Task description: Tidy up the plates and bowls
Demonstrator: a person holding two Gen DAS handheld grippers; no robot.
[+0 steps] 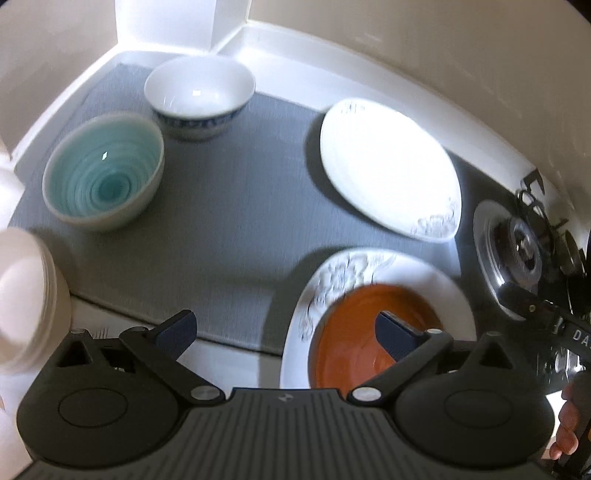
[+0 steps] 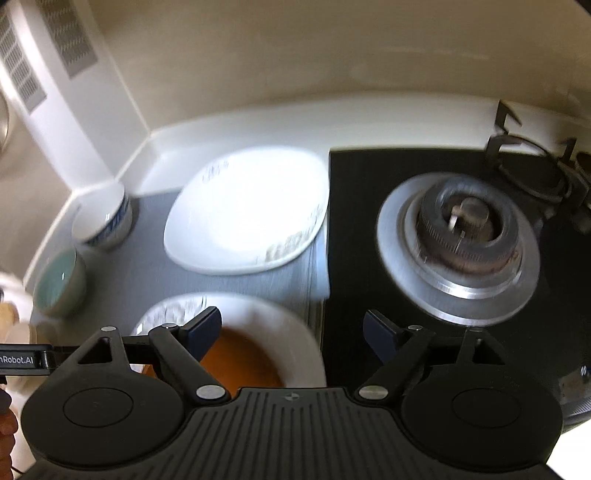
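Note:
On a grey mat stand a teal-glazed bowl, a white bowl with a blue band, a white squarish plate and a nearer white patterned plate with an orange dish on it. My left gripper is open and empty, its right finger over the orange dish. My right gripper is open and empty above the right rim of the near plate with the orange dish. The far plate, blue-band bowl and teal bowl show there too.
A stack of pale bowls sits at the left edge. A black gas hob with a burner lies to the right of the mat. White walls and a corner pillar close the back.

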